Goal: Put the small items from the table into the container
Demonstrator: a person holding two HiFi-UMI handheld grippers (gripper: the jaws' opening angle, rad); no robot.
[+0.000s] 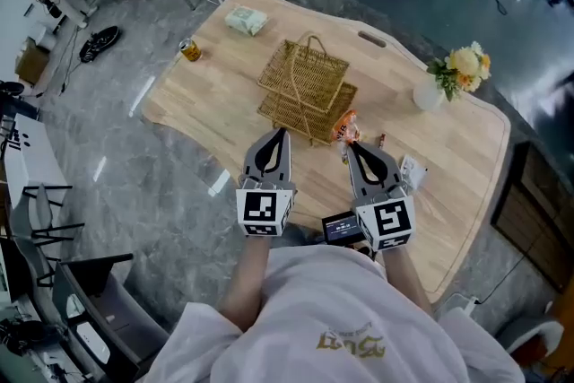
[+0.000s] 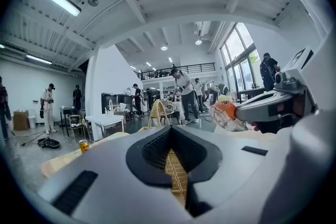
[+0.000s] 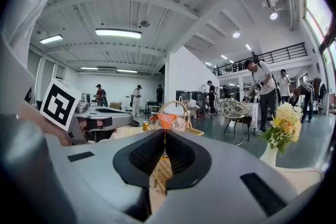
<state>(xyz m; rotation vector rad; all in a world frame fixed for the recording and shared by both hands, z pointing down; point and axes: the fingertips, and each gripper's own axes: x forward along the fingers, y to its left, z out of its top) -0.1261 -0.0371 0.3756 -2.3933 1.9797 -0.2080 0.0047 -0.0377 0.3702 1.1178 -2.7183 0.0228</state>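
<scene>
Two grippers are held side by side over the near edge of the wooden table [image 1: 206,103], both pointing toward the wicker basket [image 1: 300,67] at the table's centre.

1. Left gripper [image 1: 280,132]: the jaws are together at the tips and nothing is between them. Its own view looks through the gap behind the tips onto the basket weave.
2. Right gripper [image 1: 348,144]: the jaws are narrow and pinch the lower edge of an orange snack packet [image 1: 347,127]. In the right gripper view the packet stands upright above the tips, in front of the basket handle. In the head view the packet is clear of the tabletop, just beside the basket's near right corner and not inside it.
3. Basket: it stands upright with its looped handle raised. Whether anything lies inside cannot be told.
4. Other items on the table:
   - a drink can [image 1: 189,50] near the far left edge;
   - a pale green packet [image 1: 246,20] at the far side;
   - a small dark item [image 1: 381,140] just right of the held packet;
   - a white item [image 1: 413,170] just beside the right gripper;
   - a vase of flowers [image 1: 429,94] well to the right.
</scene>
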